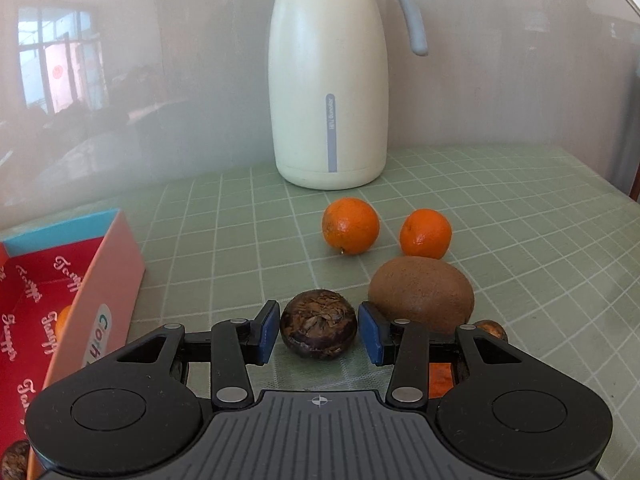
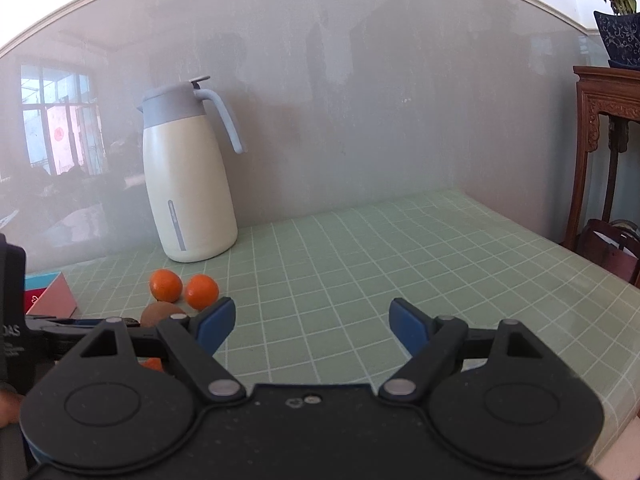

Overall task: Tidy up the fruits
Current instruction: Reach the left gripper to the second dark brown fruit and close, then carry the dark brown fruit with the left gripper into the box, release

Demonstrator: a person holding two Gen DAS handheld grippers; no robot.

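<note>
Left hand-held gripper (image 1: 319,334) straddles the dark wrinkly fruit (image 1: 318,323) near the surface's front edge, pads not quite touching, so I can drop it in the red box (image 1: 112,280). Right hand-held gripper (image 2: 312,326) hangs spread wide, holding nothing.

Left gripper (image 1: 319,333): pitched downward, blue pads either side of the dark round fruit (image 1: 318,323), a narrow gap visible at each pad, no contact confirmed; jaws partly spread. Right gripper (image 2: 311,326): angled slightly down, to the right of that fruit, jaws spread wide, nothing between the pads (image 2: 408,326)
</note>
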